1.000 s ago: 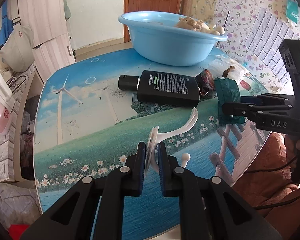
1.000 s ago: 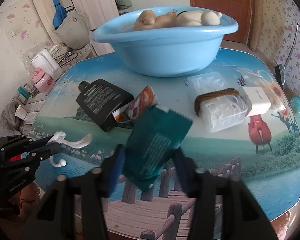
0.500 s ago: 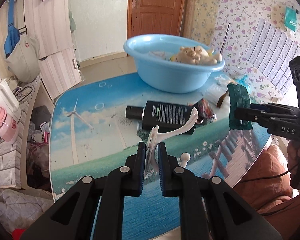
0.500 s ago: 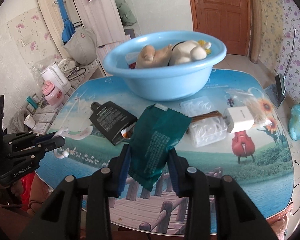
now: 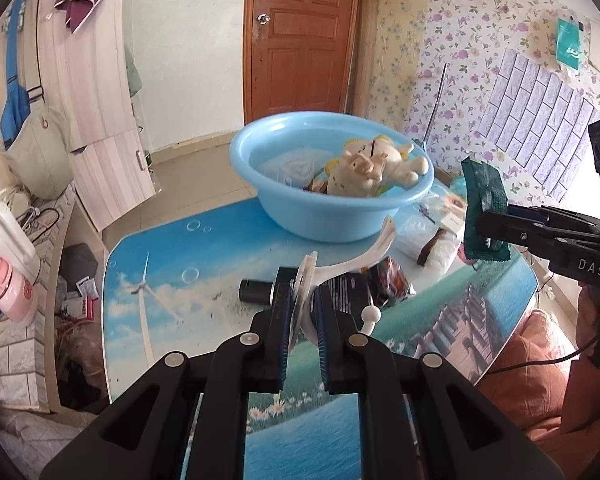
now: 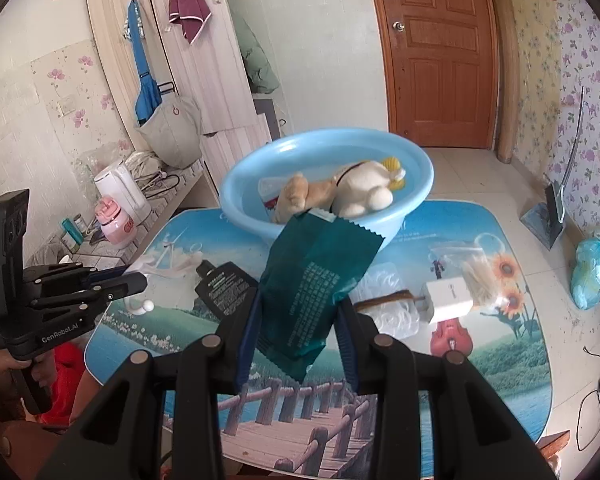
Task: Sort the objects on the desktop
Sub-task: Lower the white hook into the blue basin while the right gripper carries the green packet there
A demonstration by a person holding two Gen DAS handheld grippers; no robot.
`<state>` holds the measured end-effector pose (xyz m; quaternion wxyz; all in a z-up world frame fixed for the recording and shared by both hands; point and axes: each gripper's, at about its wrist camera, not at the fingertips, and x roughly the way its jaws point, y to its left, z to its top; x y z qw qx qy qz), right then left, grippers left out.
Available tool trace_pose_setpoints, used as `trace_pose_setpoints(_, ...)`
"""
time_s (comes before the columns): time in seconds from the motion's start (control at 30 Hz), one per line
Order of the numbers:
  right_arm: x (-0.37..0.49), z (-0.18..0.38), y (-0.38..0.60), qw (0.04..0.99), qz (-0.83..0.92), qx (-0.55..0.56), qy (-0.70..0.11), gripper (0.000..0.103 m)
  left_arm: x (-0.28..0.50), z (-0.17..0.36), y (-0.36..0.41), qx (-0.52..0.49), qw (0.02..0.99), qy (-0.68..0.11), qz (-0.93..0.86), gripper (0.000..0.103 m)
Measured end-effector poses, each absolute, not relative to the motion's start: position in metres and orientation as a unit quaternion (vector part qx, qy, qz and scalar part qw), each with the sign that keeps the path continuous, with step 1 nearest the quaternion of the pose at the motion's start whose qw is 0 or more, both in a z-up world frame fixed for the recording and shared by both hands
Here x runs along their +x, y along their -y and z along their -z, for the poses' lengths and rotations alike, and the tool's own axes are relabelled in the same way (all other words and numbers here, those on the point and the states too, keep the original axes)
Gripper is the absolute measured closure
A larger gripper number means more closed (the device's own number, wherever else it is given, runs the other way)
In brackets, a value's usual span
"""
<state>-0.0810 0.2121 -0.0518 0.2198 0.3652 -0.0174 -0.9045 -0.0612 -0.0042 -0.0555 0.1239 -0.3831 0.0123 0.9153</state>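
Note:
My left gripper (image 5: 303,312) is shut on a white plastic hook (image 5: 352,260) and holds it high above the table. It also shows in the right wrist view (image 6: 134,280). My right gripper (image 6: 298,320) is shut on a dark green snack packet (image 6: 316,280), also lifted; the packet shows in the left wrist view (image 5: 485,216). A light blue basin (image 5: 300,204) (image 6: 244,184) stands at the table's far side with a plush toy (image 5: 370,166) inside.
On the picture-print table (image 5: 148,280) lie a black bottle (image 6: 224,286), a red-brown packet (image 5: 392,282), a clear bag with a brown band (image 6: 384,300), a white charger (image 6: 448,296) and a bag of cotton swabs (image 6: 472,264). A kettle (image 6: 120,192) stands on the left shelf.
Both grippers have risen well above the table with their objects still held. The basin's inside and the plush toy have come into view from above.

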Motion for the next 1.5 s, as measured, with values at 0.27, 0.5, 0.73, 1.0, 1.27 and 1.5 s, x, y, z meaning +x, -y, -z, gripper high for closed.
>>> trace_pose_setpoints(0.27, -0.101, 0.044, -0.214, 0.215, 0.908, 0.358, 0.017, 0.068, -0.081, 0.044, -0.005, -0.372, 0.132, -0.016, -0.919, 0.092)
trace_pose_setpoints(0.5, -0.119, 0.039, -0.214, 0.219, 0.909, 0.353, 0.016, 0.068, -0.104, 0.035, -0.013, -0.364, 0.139, -0.016, -0.921, 0.092)
trace_pose_setpoints(0.73, -0.14, 0.037, -0.212, 0.222, 0.911, 0.347, 0.014, 0.068, -0.127, 0.032, -0.028, -0.358, 0.154, -0.018, -0.921, 0.092)
trace_pose_setpoints(1.0, -0.164, 0.051, -0.212, 0.222, 0.906, 0.361, 0.02, 0.068, -0.151, 0.038, -0.036, -0.362, 0.161, -0.022, -0.918, 0.092)
trace_pose_setpoints(1.27, -0.186, 0.057, -0.206, 0.223, 0.902, 0.368, 0.013, 0.068, -0.174, 0.044, -0.04, -0.368, 0.164, -0.021, -0.915, 0.088)
trace_pose_setpoints(1.5, -0.199, 0.064, -0.198, 0.227, 0.897, 0.378, 0.011, 0.066, -0.175, 0.042, -0.037, -0.362, 0.166, -0.017, -0.917, 0.054)
